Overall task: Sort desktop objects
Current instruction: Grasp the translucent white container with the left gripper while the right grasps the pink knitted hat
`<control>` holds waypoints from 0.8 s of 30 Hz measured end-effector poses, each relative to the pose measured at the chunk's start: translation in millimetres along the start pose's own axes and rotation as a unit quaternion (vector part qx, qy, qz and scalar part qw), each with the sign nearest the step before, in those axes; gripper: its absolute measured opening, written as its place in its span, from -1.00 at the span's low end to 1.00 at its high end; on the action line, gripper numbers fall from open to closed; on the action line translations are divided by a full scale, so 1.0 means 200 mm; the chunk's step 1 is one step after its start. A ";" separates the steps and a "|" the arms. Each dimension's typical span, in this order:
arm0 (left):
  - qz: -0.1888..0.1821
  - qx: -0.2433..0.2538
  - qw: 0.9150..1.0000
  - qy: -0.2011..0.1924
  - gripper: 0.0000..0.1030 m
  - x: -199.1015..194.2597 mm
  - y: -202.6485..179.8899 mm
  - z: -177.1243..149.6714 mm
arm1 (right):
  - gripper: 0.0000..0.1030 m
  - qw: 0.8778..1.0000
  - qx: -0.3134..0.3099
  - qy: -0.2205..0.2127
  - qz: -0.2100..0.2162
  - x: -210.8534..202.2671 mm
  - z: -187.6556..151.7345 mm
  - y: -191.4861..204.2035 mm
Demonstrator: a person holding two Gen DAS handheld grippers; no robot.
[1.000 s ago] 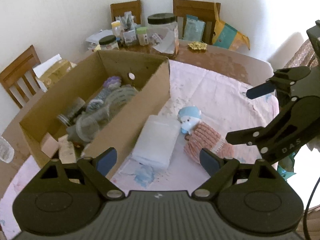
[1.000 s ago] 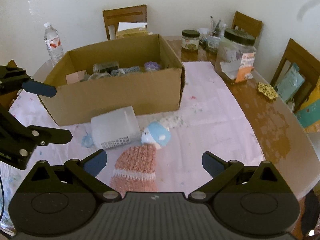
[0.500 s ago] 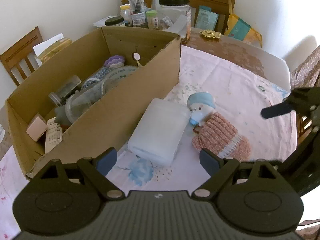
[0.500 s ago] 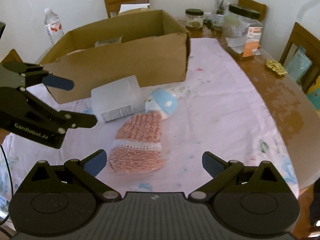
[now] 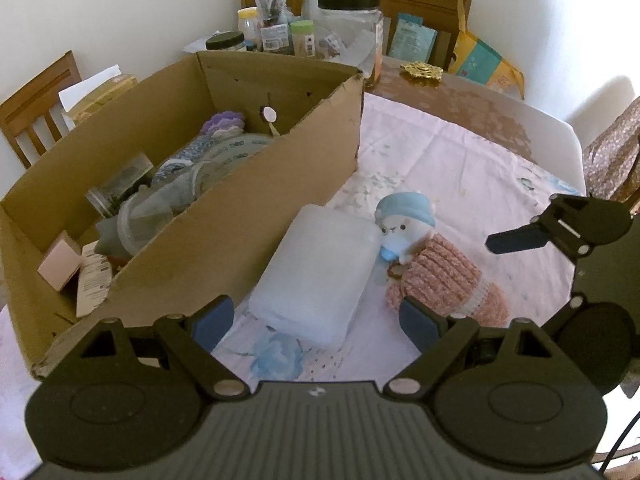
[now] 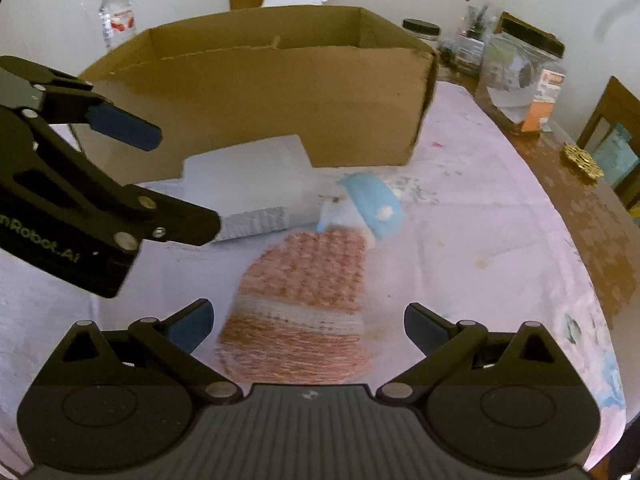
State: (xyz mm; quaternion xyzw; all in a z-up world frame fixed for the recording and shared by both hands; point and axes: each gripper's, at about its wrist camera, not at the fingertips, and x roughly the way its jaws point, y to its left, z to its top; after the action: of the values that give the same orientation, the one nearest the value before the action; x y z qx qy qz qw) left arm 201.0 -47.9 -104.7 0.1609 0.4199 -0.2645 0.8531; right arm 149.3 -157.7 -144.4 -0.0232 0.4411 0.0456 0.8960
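Both claws hanging wide open, empty: right gripper (image 6: pixel 308 322) lying nearest knit doll (image 6: pixel 308 288), w/ its long axis running straight ahead; left gripper (image 5: pixel 316 320) facing white pack (image 5: pixel 316 272).

Both grippers tilt downward, jaws spread wide and empty: left gripper (image 5: pixel 316 320) beside right gripper (image 6: pixel 308 324).

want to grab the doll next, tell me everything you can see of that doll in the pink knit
The doll is a small soft figure with a white face, a light blue cap and a pink knitted dress with a white band near the hem. It lies on its side on the pale tablecloth, head against the translucent white plastic box, which lies beside the cardboard box. Neither tool touches it.
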 end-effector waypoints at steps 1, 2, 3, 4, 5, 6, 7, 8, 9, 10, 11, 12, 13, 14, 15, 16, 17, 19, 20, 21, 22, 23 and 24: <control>0.000 0.000 1.000 -0.001 0.74 0.01 0.00 0.00 | 1.00 1.000 0.004 0.001 -0.001 0.00 0.00 -0.02; 0.000 0.000 1.000 -0.001 0.74 0.01 -0.01 0.01 | 1.00 1.000 0.008 0.002 -0.002 -0.01 0.00 -0.04; 0.000 0.000 1.000 -0.002 0.74 0.02 -0.01 0.01 | 1.00 1.000 0.011 0.001 -0.006 -0.02 -0.01 -0.05; -0.001 0.000 1.000 -0.002 0.74 0.03 -0.01 0.01 | 1.00 1.000 0.012 0.002 -0.013 -0.03 -0.01 -0.07; -0.002 -0.001 1.000 -0.004 0.74 0.03 -0.01 0.02 | 1.00 1.000 0.012 0.004 -0.018 -0.04 -0.02 -0.09; -0.003 -0.001 1.000 -0.004 0.74 0.04 -0.01 0.02 | 1.00 1.000 0.014 0.005 -0.022 -0.04 -0.02 -0.11; -0.004 -0.001 1.000 -0.004 0.74 0.05 -0.01 0.02 | 1.00 0.999 0.019 0.006 -0.025 -0.04 -0.02 -0.13; -0.003 -0.001 1.000 -0.004 0.74 0.06 -0.02 0.03 | 1.00 0.999 0.023 0.006 -0.025 -0.05 -0.02 -0.14; -0.003 0.001 1.000 -0.005 0.74 0.07 -0.02 0.03 | 1.00 0.999 0.026 0.007 -0.025 -0.05 -0.03 -0.15; -0.001 0.003 1.000 -0.007 0.74 0.08 -0.02 0.03 | 1.00 0.999 0.028 0.008 -0.025 -0.05 -0.03 -0.16; 0.002 0.004 1.000 -0.008 0.74 0.09 -0.03 0.04 | 1.00 0.999 0.029 0.009 -0.024 -0.05 -0.03 -0.17; 0.001 0.004 1.000 -0.006 0.74 0.11 -0.03 0.04 | 1.00 0.999 0.029 0.009 -0.024 -0.05 -0.03 -0.17; 0.001 0.004 1.000 -0.005 0.76 0.12 -0.03 0.04 | 1.00 0.999 0.029 0.010 -0.024 -0.05 -0.03 -0.17; 0.005 0.006 1.000 -0.005 0.78 0.13 -0.04 0.04 | 1.00 0.999 0.029 0.010 -0.023 -0.05 -0.03 -0.16; 0.008 0.011 1.000 -0.004 0.79 0.14 -0.05 0.04 | 1.00 0.999 0.029 0.010 -0.022 -0.05 -0.03 -0.16; 0.010 0.017 1.000 -0.001 0.80 0.14 -0.07 0.04 | 1.00 0.999 0.029 0.010 -0.021 -0.05 -0.03 -0.16; 0.009 0.019 1.000 0.002 0.80 0.14 -0.07 0.04 | 1.00 0.999 0.029 0.010 -0.019 -0.05 -0.03 -0.16; -0.004 0.020 1.000 0.007 0.80 0.12 -0.08 0.04 | 1.00 0.999 0.028 0.008 -0.015 -0.05 -0.03 -0.16; -0.015 0.021 1.000 0.011 0.80 0.12 -0.09 0.04 | 1.00 1.000 0.027 0.007 -0.013 -0.06 -0.03 -0.16; -0.028 0.024 0.999 0.014 0.80 0.11 -0.09 0.04 | 1.00 1.000 0.024 0.007 -0.011 -0.06 -0.03 -0.16; -0.040 0.026 0.999 0.017 0.80 0.10 -0.09 0.04 | 1.00 1.000 0.022 0.007 -0.010 -0.05 -0.02 -0.17; -0.044 0.027 0.999 0.017 0.80 0.10 -0.09 0.04 | 1.00 1.000 0.020 0.007 -0.009 -0.05 -0.02 -0.17; -0.042 0.026 0.999 0.017 0.80 0.10 -0.08 0.04 | 1.00 1.000 0.019 0.008 -0.008 -0.04 -0.02 -0.17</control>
State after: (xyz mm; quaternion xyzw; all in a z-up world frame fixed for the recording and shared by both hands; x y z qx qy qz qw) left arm 207.0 -72.4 -117.2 0.1697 0.4336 -0.3078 0.8297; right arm 145.2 -192.4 -140.2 -0.0105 0.4489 0.0295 0.8931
